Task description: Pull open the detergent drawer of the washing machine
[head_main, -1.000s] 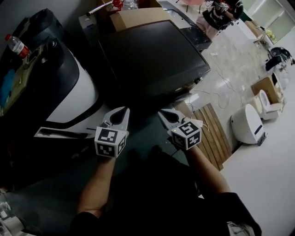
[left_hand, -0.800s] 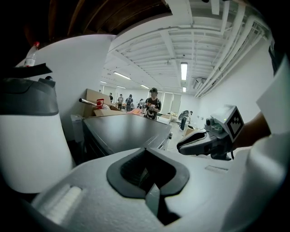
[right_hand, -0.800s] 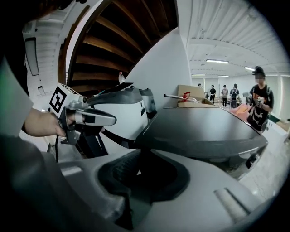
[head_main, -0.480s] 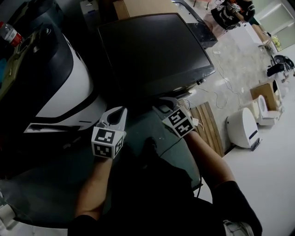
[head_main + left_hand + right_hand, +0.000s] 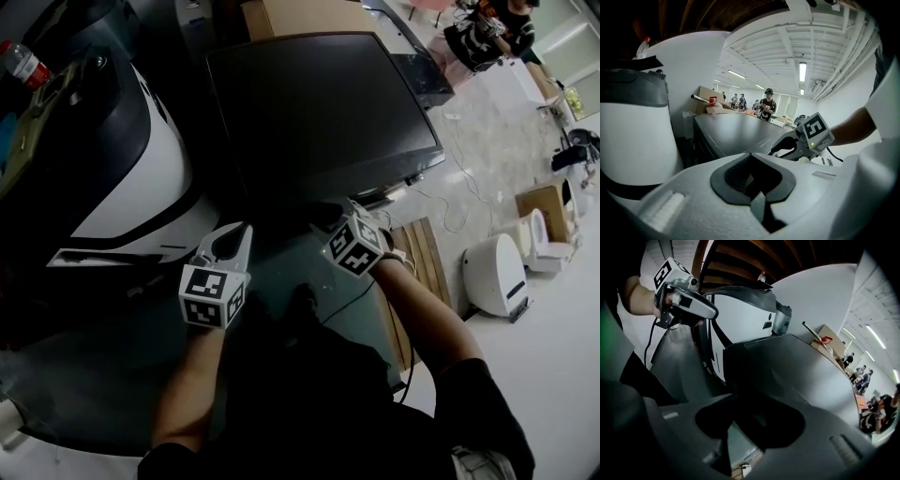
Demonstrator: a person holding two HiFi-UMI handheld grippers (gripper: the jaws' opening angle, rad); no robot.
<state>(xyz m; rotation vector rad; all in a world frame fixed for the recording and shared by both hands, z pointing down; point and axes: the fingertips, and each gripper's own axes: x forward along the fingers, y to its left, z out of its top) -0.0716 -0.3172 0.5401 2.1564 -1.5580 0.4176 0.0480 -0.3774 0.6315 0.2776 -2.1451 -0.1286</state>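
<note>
Pale showroom floor (image 5: 544, 375) on the right, dark-topped washing machine (image 5: 319, 112) filling the middle. Right gripper (image 5: 339, 217) hovers at its front edge, jaws just swung wide, nothing between them; left gripper (image 5: 242, 231) hangs beside, tips together, empty. Detergent drawer must be on the front face, hidden below that edge – probably light rigid plastic, best hooked by its recessed lip

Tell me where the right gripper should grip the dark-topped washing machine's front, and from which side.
Probably the top strip of the front face, just under the flat top of the washing machine, coming from the person's side, since that face stands upright toward the person. The right gripper has just been opening its jaws, empty before it. No drawer handle can be made out.
</note>
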